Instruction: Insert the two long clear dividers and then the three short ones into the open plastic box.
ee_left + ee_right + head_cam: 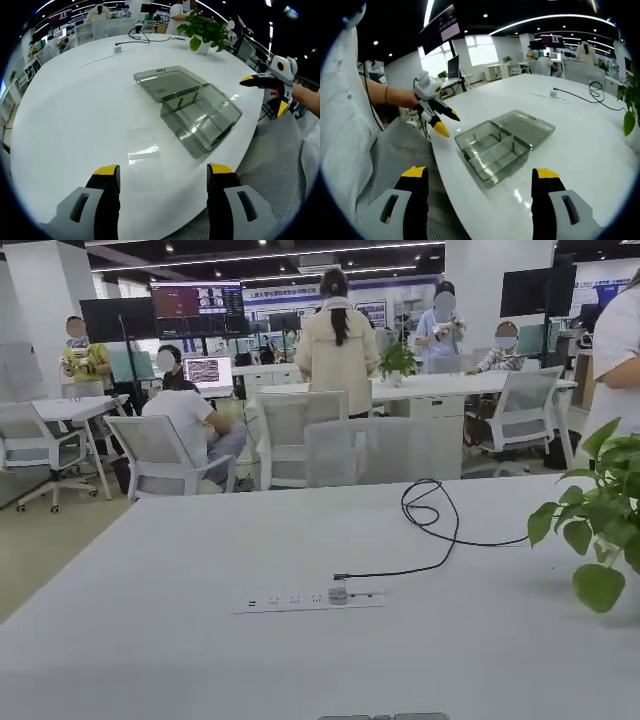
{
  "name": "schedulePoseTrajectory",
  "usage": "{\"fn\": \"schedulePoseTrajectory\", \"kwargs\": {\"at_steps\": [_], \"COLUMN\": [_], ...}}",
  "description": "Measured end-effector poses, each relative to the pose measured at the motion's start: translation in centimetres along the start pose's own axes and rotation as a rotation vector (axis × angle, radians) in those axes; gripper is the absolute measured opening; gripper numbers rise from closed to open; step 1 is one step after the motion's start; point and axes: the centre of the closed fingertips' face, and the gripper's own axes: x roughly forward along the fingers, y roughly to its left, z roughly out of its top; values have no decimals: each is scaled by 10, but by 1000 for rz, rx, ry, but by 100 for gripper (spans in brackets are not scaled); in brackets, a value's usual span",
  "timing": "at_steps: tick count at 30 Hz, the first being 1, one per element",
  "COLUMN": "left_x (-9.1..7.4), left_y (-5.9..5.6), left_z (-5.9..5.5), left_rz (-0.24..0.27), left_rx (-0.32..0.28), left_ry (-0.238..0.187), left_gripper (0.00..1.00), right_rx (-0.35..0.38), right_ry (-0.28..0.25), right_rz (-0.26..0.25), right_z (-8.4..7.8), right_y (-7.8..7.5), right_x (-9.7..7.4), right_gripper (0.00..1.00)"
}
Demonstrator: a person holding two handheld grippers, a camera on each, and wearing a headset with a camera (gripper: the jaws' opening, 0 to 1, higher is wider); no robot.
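The left hand-held gripper (163, 170) hangs over the counter (75, 110) edge, jaws wide and empty, with clear dividers (142, 150) lying flat just ahead. Right of them the open plastic box (200, 120) sits near the rim, with bare surface beyond it. The right hand-held gripper (480, 173) hovers off the edge, jaws equally wide.

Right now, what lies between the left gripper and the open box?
In the left gripper view, clear dividers lie flat on the white table, between the left gripper and the open box.
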Motion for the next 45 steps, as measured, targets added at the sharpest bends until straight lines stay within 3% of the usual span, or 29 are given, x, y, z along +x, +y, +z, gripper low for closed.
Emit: {"fn": "schedulePoseTrajectory", "kwargs": {"at_steps": [2,8,10,12,18,21,26,32,39,45], "left_x": [4,14,17,18,22,21,21,21,20,19], "left_y": [2,9,11,11,13,16,20,22,23,23], "left_z": [1,-8,-8,-12,-13,-15,-15,-16,-17,-17], "left_rz": [10,56,66,72,98,129,167,178,165,146], "left_rx": [-6,-20,-25,-7,-4,40,33,12,21,-15], "left_ry": [10,97,104,145,170,205,221,256,286,277], "left_gripper": [66,57,56,53,49,44,37,33,32,30], "right_rx": [5,7,8,12,16,21,26,28,30,26], "right_ry": [-9,-18,-29,-32,-45,-49,-64,-73,-76,-64], "right_rz": [1,1,1,0,-3,-7,-18,-27,-35,-36], "right_z": [-1,-2,-1,0,-1,-2,0,0,-1,-5], "right_y": [0,0,0,1,0,-1,-3,-3,-3,-1], "right_x": [-1,-2,-2,-2,-3,-4,-5,-6,-7,-7], "right_gripper": [86,86,86,86,86,85,85,84,84,84]}}
